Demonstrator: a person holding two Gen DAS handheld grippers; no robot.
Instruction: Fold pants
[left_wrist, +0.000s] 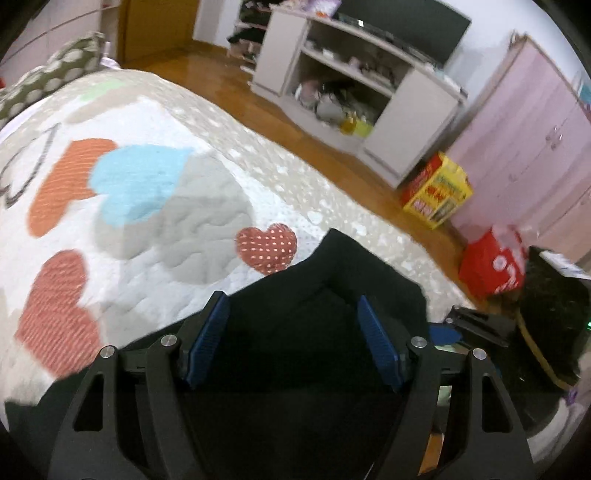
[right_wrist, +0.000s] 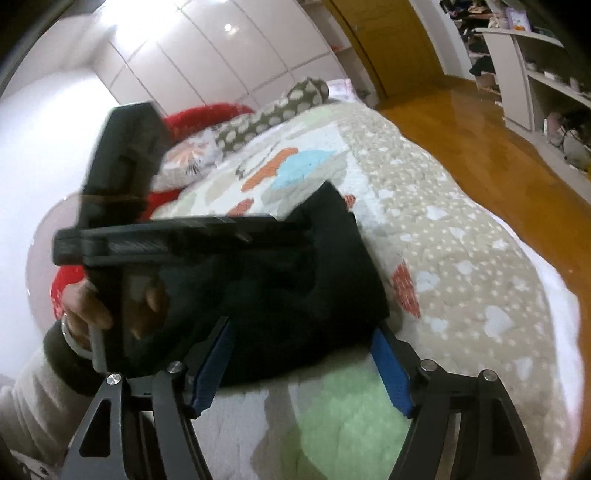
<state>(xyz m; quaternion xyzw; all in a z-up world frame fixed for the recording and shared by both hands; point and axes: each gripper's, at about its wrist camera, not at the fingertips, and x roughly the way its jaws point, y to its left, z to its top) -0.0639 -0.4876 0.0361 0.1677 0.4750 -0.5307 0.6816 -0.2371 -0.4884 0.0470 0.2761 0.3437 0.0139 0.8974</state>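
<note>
On the bed, toward its foot end, your pants (right_wrist: 295, 280) lie as a compact dark block, several layers thick by the look of the edges, roughly rectangular, one corner peaking up toward the heart patches. Judged from that shape, most folds are done; what is left is at most a final fold or a squaring-up and release.

Left tool (left_wrist: 291, 332): blue pads apart, black cloth showing between them, but whether they touch the fabric cannot be told. Right tool (right_wrist: 301, 362): pads apart too, straddling the near edge of the block, nothing clamped. In the right wrist view your left hand (right_wrist: 110, 306) grips the left tool's handle over the far side of the pants.

Quilt (left_wrist: 155, 122): white and beige, patched with orange, blue, grey and red hearts; a green patch sits just below the pants in the right wrist view. Spotted pillow (right_wrist: 280, 107) at the head end.

Floor beyond: yellow carton (left_wrist: 439, 192) and red bag (left_wrist: 491, 266) carry print, too blurred to read. No brand legible anywhere. Grey shelf unit (left_wrist: 354, 85) against the wall.
</note>
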